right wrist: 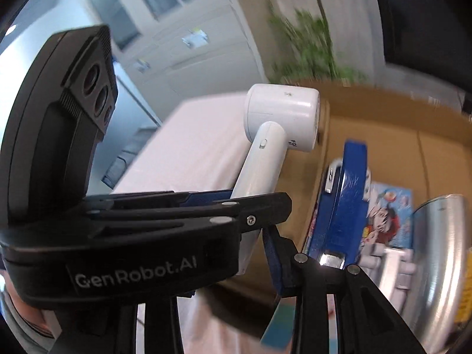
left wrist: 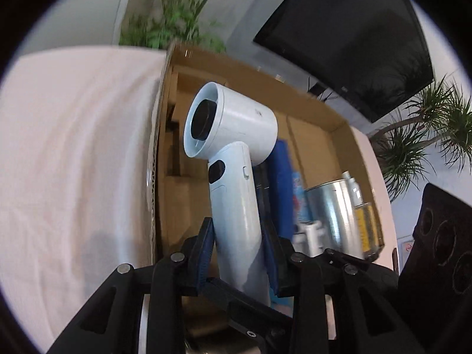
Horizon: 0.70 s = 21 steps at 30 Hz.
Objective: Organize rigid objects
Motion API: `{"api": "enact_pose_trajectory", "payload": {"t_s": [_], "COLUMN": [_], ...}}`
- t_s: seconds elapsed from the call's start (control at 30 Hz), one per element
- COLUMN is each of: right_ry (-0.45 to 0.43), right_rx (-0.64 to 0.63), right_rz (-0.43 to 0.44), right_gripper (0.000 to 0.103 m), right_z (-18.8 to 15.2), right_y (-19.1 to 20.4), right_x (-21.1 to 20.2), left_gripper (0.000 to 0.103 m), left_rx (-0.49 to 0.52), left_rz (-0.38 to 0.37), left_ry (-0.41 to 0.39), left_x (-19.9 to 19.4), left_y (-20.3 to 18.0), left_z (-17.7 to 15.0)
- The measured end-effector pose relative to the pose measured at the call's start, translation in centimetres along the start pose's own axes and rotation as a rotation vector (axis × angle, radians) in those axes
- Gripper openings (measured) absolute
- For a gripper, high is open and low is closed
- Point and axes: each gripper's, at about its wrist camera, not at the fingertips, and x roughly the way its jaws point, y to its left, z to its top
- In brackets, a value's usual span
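1. The left gripper [left wrist: 239, 250] has its jaws clamped on the handle of a white hair dryer [left wrist: 233, 135]; the blue pads [left wrist: 206, 253] press the handle from both sides.
2. The dryer rises straight out from those jaws, its round head at the far end, the dark-centred open end turned to the left of the jaws.
3. Beyond and beneath the dryer lies an open cardboard box [left wrist: 339, 121], tilted in the left wrist view.
4. To the right of the left jaws, inside the box, stand a blue flat pack [left wrist: 280, 177], a shiny metal can [left wrist: 333, 215], a bottle with a yellow label [left wrist: 365, 221] and a small white plastic piece [left wrist: 312, 233].
5. To the left of the jaws stretches a pale cloth-covered surface [left wrist: 73, 147].
6. The right gripper [right wrist: 312, 236] holds the blue flat pack [right wrist: 348, 203] between its jaws; only the right-hand finger shows clearly, the other being hidden behind the left gripper [right wrist: 236, 203], so I cannot tell how tightly it is pinched.
7. Seen from the right wrist, the hair dryer [right wrist: 283, 118] sits just left of the right jaws, the metal can [right wrist: 436, 250] to their right.
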Motion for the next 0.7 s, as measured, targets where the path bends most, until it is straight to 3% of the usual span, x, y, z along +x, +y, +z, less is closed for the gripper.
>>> {"api": "enact_pose_trajectory", "payload": {"t_s": [0.07, 0.2, 0.27, 0.3, 0.33, 0.37, 0.43, 0.47, 0.5, 0.53, 0.6, 0.7], "right_ry": [0.037, 0.068, 0.056, 0.033, -0.011, -0.054, -0.161, -0.208, -0.278, -0.323, -0.365, -0.366], "right_rx": [0.018, 0.044, 0.053, 0.048, 0.023, -0.004, -0.073, -0.098, -0.124, -0.136, -0.139, -0.102], "right_rz": [-0.001, -0.003, 0.011, 0.004, -0.015, -0.030, -0.087, -0.130, -0.198, -0.256, -0.325, -0.405], "right_gripper": [0.034, 0.037, 0.045, 0.059, 0.072, 0.078, 0.097, 0.101, 0.102, 0.102, 0.102, 0.102], "right_z": [0.1, 0.7, 0.1, -0.4, -1.4, -2.4, -5.1, -6.4, -8.4, -10.0, -12.4, -16.3], "right_y": [-0.5, -0.7, -1.0, -0.8, -0.7, -0.6, -0.7, -0.8, -0.9, -1.2, -2.1, -3.9], "right_x": [1.3, 1.5, 0.3, -0.9, -2.7, -4.5, -8.4, -10.0, -11.9, -13.3, -15.4, -18.2], "left_gripper": [0.032, 0.034, 0.035, 0.037, 0.047, 0.055, 0.092, 0.096, 0.103, 0.103, 0.103, 0.103], "left_rx": [-0.020, 0.004, 0.032, 0.059, 0.096, 0.125, 0.214, 0.252, 0.274, 0.291, 0.273, 0.225], "left_rz": [0.021, 0.031, 0.069, 0.104, 0.158, 0.195, 0.314, 0.388, 0.426, 0.464, 0.523, 0.526], "left_ry": [0.023, -0.032, -0.101, -0.157, -0.225, -0.271, -0.442, -0.561, -0.616, -0.653, -0.630, -0.630], "left_x": [0.8, -1.6, -3.9, -5.5, -7.3, -8.4, -11.4, -13.0, -13.7, -14.3, -14.4, -14.3], "left_y": [0.7, 0.1, -0.7, -1.6, -2.8, -3.6, -6.5, -8.3, -9.4, -10.7, -12.3, -14.5], "left_z": [-0.1, -1.6, -2.8, -4.0, -5.5, -6.5, -10.4, -13.2, -14.7, -16.6, -18.4, -21.0]}}
